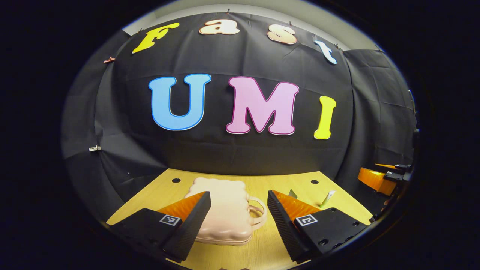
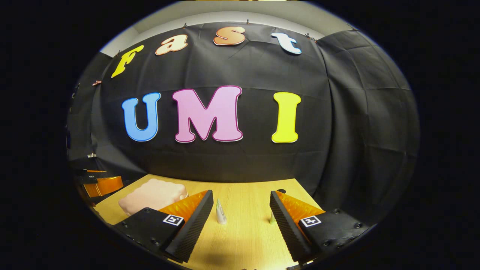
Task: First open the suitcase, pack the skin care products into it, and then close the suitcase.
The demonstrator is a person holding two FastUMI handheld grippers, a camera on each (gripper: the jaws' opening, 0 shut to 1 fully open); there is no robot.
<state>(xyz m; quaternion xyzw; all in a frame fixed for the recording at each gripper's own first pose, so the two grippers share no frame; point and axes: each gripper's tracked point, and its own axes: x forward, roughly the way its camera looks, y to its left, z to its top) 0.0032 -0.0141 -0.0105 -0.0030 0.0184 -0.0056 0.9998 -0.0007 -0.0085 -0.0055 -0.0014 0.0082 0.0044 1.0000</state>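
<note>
Suitcase (image 1: 225, 210) shut, part hidden by left gripper (image 1: 238, 221) fingers

wooden table (image 1: 270, 243), closed suitcase (image 1: 225, 210), two tubes (image 2: 220, 214)

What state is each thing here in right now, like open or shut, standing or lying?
Suitcase: shut, lying flat on the table, handle toward the camera.
White tube: standing upright, outside the suitcase.
Second tube: standing, slightly tilted, also unpacked.
Left gripper: open, holding nothing.
Right gripper: open, holding nothing.
</note>
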